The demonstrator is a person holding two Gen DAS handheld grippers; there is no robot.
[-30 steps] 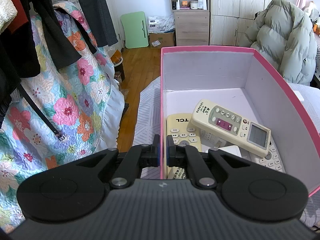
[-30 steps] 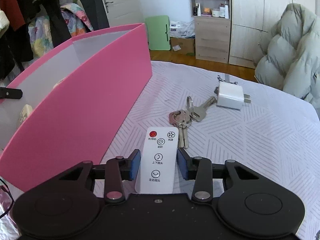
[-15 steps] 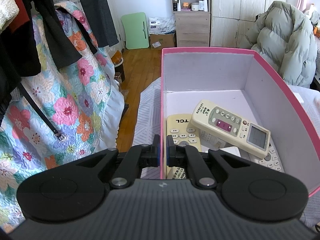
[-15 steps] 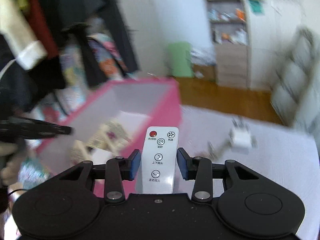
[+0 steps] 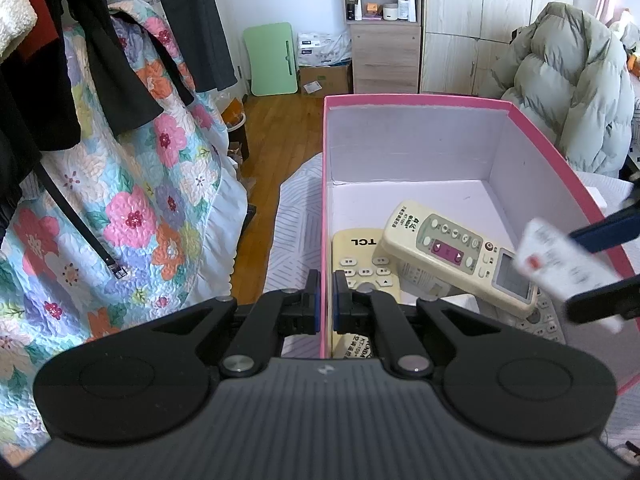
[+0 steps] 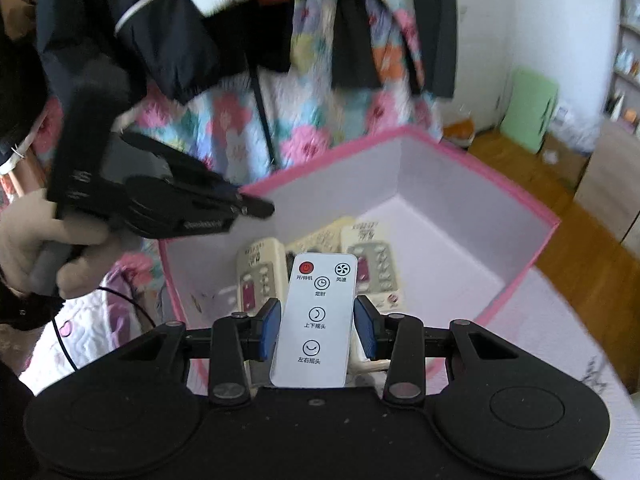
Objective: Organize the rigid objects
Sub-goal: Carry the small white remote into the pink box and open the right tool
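Right wrist view: right tool [image 6: 316, 330] grips a white fan remote [image 6: 316, 320] above the pink box [image 6: 472, 168]; left tool [image 5: 326, 300] pinches the box's near wall.

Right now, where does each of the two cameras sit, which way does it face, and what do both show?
Left wrist: sits behind the left tool, shut on the pink box wall, facing into the box at the cream remotes; the right tool's fingers enter at right.
Right wrist: sits behind the right tool, shut on the white fan remote, facing down into the box; the left hand shows.
Shared: the box, both tools, the remotes.
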